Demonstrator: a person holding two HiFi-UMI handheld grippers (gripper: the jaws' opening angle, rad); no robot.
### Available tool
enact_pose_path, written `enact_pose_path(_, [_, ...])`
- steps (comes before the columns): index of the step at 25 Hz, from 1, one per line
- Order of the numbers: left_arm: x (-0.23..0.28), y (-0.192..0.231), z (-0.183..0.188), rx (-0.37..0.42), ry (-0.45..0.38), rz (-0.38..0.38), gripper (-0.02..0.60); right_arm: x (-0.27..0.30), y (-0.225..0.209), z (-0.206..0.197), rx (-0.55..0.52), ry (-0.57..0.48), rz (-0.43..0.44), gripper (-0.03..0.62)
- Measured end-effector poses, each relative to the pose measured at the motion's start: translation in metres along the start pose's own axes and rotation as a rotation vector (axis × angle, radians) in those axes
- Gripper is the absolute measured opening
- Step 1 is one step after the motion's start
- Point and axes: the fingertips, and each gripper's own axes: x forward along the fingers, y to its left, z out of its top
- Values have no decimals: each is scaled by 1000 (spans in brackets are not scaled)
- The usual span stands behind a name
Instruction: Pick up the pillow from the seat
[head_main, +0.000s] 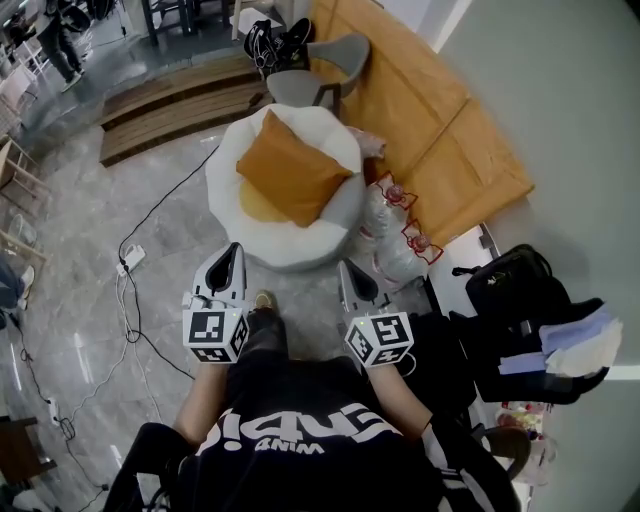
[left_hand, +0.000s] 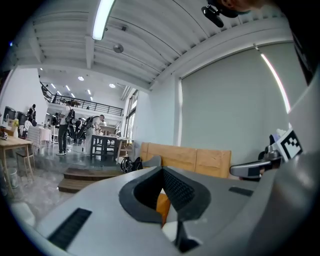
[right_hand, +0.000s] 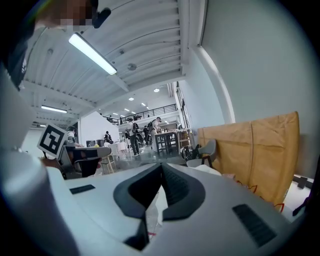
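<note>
Orange pillow (head_main: 293, 168) lies tilted on the round white seat (head_main: 262, 245), untouched. The left tongs (head_main: 234, 256) and the right tongs (head_main: 349, 272) hover just before the seat's near edge. Each pair is pressed together on nothing.

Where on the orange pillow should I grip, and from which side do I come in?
Take the pillow by its near corner, coming from the seat's open front on your side. It leans tilted against the backrest, so that corner seems to stand free while the far edges lie against the white shell. Open the left gripper first; its jaws are shut.
</note>
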Motion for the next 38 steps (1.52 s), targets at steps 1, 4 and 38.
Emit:
enact_pose_path(1, [10, 5, 1, -1, 1, -5, 9, 9, -3, 0, 2, 3, -4, 21])
enact_pose_path(4, [41, 22, 3, 0, 8, -15, 9, 40, -12, 1, 1, 12, -10, 21])
enact_pose_path(38, [314, 157, 31, -13, 79, -129, 9, 291, -115, 52, 36, 38, -188, 21])
